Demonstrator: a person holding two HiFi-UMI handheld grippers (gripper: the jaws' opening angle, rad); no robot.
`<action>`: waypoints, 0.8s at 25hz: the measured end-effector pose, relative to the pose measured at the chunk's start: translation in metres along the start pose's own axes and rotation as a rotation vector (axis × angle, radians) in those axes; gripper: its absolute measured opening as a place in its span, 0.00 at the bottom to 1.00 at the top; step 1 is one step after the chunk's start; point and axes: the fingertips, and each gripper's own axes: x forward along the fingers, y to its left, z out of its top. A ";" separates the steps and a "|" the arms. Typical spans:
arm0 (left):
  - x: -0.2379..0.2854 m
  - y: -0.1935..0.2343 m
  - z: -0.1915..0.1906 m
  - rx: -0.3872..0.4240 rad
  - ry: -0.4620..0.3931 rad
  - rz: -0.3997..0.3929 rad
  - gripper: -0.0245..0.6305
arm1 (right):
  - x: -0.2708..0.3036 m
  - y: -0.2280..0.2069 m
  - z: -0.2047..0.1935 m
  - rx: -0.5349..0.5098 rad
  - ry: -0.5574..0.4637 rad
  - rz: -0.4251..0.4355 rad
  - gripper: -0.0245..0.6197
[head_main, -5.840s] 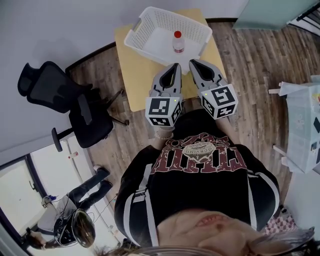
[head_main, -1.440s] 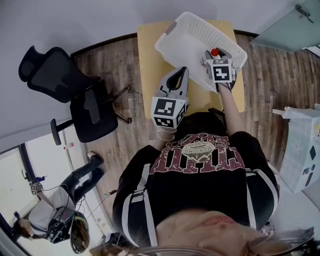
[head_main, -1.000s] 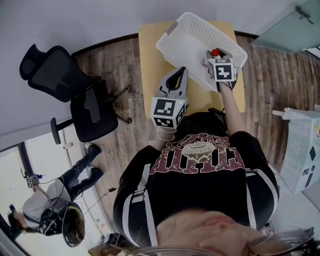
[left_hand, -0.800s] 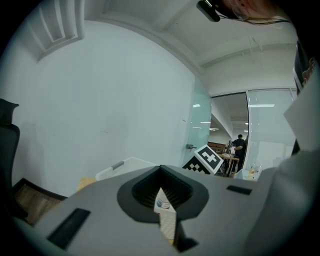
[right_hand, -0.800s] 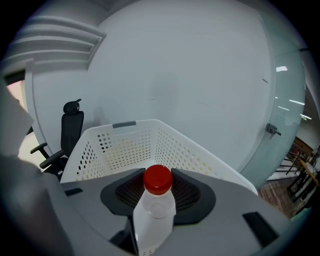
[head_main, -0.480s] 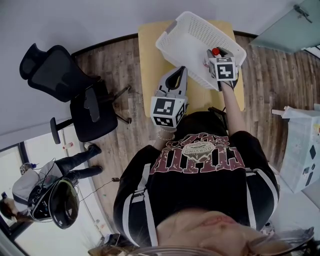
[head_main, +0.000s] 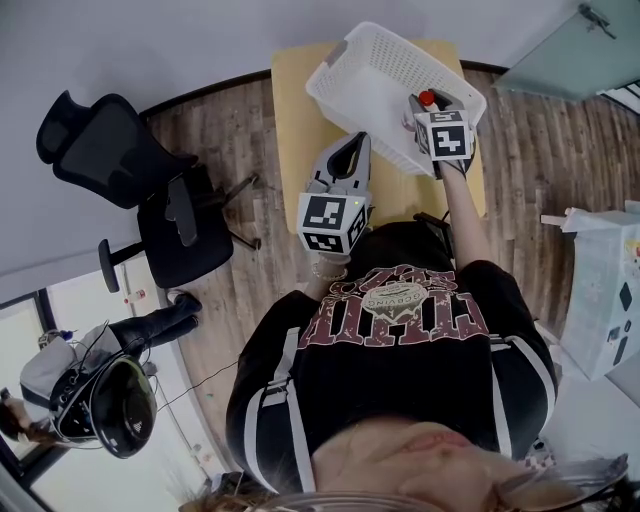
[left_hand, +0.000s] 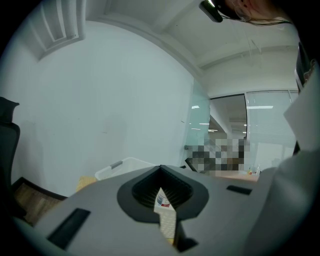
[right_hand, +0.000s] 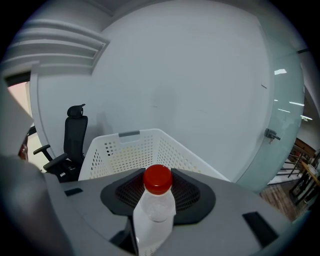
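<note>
Right gripper (head_main: 428, 108) is clamped on a clear plastic bottle (right_hand: 155, 212) with a smooth red cap (right_hand: 158, 179). It sits at the near right edge of the white perforated plastic basket (right_hand: 125, 145) (rounded corners, little grey handle). Left gripper (head_main: 349, 142) is pinched closed on nothing, above the pale wooden table (head_main: 298, 120).

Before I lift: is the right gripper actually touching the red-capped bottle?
Touching. The right gripper view shows the right gripper with its jaws pressed against both sides of the bottle, with no gap on either side.
</note>
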 end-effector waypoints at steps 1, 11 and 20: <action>-0.001 0.000 -0.001 0.000 0.000 0.000 0.11 | -0.002 0.001 0.002 -0.002 -0.005 0.001 0.30; -0.004 -0.006 0.000 0.003 -0.004 -0.003 0.11 | -0.028 0.006 0.029 -0.014 -0.062 0.025 0.30; -0.008 -0.009 0.002 0.008 -0.011 -0.002 0.11 | -0.049 0.005 0.055 -0.040 -0.115 0.029 0.30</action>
